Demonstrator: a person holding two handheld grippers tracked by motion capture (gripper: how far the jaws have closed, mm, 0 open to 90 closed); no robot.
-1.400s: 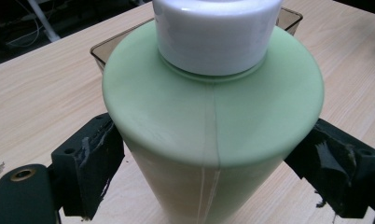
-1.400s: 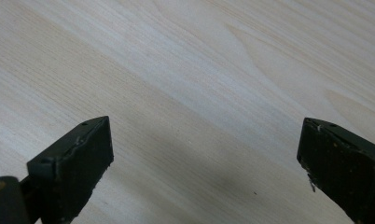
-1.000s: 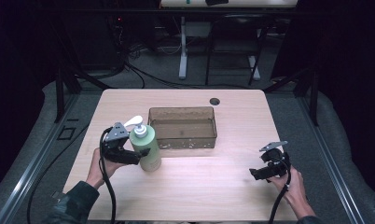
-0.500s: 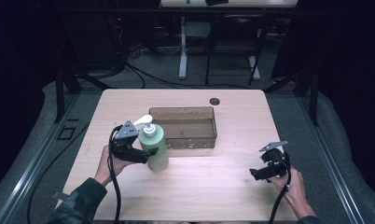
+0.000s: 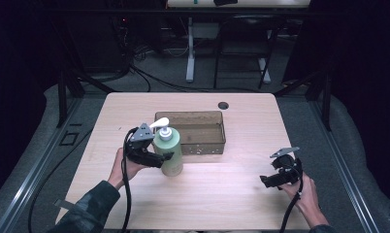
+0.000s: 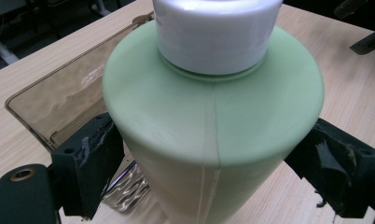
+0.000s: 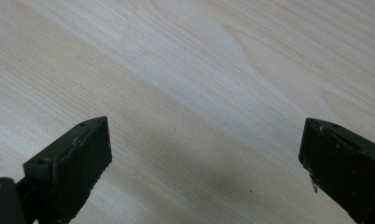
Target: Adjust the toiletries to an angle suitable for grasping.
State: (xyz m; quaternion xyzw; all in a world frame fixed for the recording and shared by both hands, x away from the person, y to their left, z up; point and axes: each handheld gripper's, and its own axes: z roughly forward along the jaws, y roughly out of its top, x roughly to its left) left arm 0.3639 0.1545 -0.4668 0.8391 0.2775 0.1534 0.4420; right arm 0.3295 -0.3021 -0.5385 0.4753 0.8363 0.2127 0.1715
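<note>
— What moved?
— Rightward went my left gripper (image 5: 160,158), carrying the bottle (image 5: 169,151) to the front of the tray (image 5: 190,132).
— Its look?
— Pale green, white pump, upright, my jaws clamped on its sides.
— Hidden?
— Its base. My right gripper (image 5: 272,179) hovers, jaws wide apart, above the table (image 5: 222,194).

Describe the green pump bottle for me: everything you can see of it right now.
The pump bottle is pale green, smooth plastic by its look, with a seam down its side, a white collar and a white pump head pointing left in the high view. It stands upright just in front of the brown bin's near left corner. The left gripper clamps its body, one jaw on each side.
</note>
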